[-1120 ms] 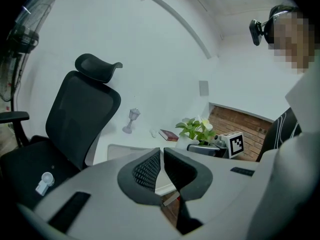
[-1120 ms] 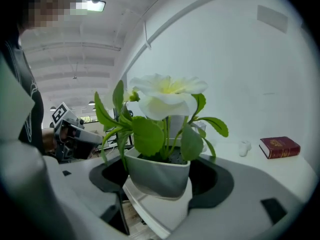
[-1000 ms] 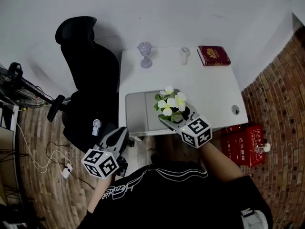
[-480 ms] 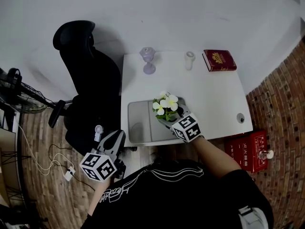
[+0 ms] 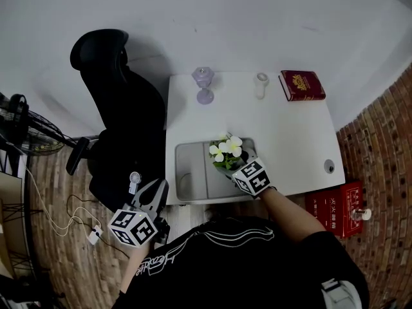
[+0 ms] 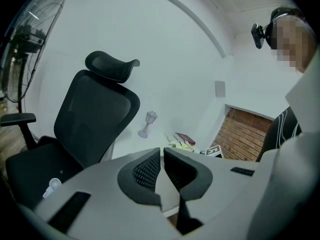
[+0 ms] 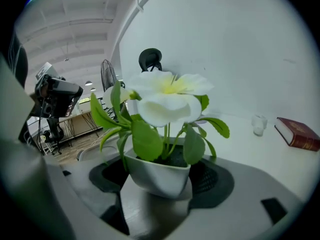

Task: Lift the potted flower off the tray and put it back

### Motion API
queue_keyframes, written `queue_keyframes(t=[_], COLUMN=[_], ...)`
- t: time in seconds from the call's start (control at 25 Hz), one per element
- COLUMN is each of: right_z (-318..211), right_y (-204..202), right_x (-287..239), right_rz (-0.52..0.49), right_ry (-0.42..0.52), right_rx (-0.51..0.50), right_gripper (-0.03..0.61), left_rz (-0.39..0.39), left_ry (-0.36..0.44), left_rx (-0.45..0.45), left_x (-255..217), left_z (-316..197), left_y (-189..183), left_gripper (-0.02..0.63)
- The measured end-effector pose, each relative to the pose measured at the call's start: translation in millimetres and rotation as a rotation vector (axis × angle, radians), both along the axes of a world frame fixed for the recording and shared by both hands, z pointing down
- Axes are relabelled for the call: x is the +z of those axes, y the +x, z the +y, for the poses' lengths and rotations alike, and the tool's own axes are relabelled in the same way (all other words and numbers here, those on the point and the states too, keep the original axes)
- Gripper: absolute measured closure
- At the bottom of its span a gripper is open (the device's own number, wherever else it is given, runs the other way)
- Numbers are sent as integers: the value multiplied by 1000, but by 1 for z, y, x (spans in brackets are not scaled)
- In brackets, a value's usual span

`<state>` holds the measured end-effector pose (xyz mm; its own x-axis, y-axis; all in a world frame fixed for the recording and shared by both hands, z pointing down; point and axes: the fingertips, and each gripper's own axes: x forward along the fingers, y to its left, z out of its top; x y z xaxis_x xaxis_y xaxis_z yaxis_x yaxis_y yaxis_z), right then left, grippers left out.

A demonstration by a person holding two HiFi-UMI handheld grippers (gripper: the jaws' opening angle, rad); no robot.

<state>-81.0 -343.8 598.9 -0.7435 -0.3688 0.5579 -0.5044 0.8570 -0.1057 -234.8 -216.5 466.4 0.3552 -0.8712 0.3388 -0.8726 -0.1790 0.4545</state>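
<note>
The potted flower (image 7: 157,171), white blooms and green leaves in a white pot, sits between the jaws of my right gripper (image 7: 160,176), whose pads press its sides. In the head view that flower (image 5: 226,150) is over the right part of the grey tray (image 5: 193,172) on the white table, with my right gripper (image 5: 237,170) behind it; whether the pot touches the tray is hidden. My left gripper (image 5: 149,197) hangs left of the table, below its edge, near the black chair, its jaws together with nothing between them (image 6: 161,171).
A black office chair (image 5: 122,108) stands left of the table. On the table's far side are a lilac goblet (image 5: 205,84), a small white cup (image 5: 261,84) and a red book (image 5: 302,85). A red box (image 5: 335,201) lies on the brick floor at right.
My right gripper has carried the flower down towards the tray. My left gripper has shifted a little beside the chair.
</note>
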Motion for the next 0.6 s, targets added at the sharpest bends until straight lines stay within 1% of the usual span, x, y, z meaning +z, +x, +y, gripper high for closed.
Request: queue_keyframes(t=[0.32,0.44,0.6], right_z=[4,8,13], right_y=[3,5,4], right_x=[5,5,1], right_rz=[53,58,54], right_ry=[18,11,1], right_rx=[-20,-26,-45], right_gripper=[204,191,155], left_rz=[4,2,-6], left_ry=[-17,-16,-16], left_rx=[-4,-2,4], left_x=[5,3,0], left_z=[1,5,11], left_y=[-2,2,3], left_gripper=[567,567,567])
